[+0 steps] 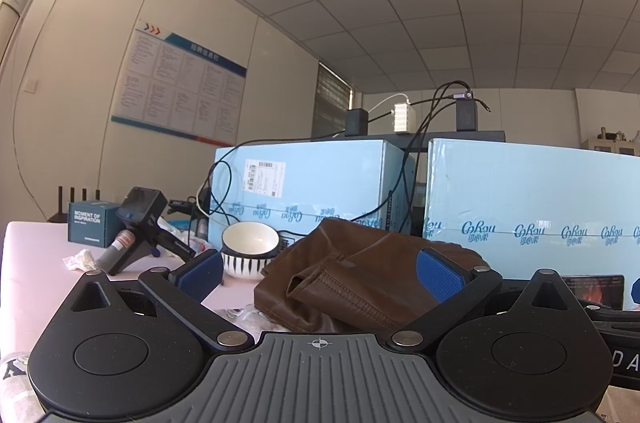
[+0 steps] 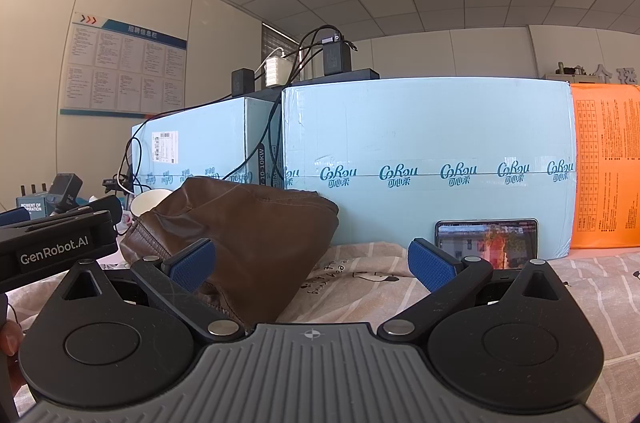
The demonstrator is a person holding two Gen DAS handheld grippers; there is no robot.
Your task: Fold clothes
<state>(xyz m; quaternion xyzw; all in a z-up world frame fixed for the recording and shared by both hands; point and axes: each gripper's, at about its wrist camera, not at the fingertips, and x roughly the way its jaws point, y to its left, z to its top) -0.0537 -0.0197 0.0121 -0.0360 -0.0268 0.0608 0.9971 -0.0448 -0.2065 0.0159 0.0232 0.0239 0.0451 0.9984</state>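
Observation:
A brown leather garment [image 1: 360, 275] lies bunched in a heap on the table, with a stitched cuff or hem facing the left wrist camera. My left gripper [image 1: 320, 273] is open, its blue pads either side of the heap's near edge, not touching it. In the right wrist view the same brown garment [image 2: 248, 235] sits left of centre on a pink striped printed cloth [image 2: 400, 283]. My right gripper [image 2: 312, 261] is open and empty, its left pad in front of the garment. The left gripper's body [image 2: 56, 247] shows at the left edge.
Two light blue cartons [image 2: 424, 159] and an orange box [image 2: 608, 163] wall off the back. A phone [image 2: 486, 239] leans on the carton. A striped white bowl [image 1: 250, 249], a dark blue box [image 1: 90, 223], a black handheld device [image 1: 138, 227] and cables [image 1: 224, 191] sit at the left.

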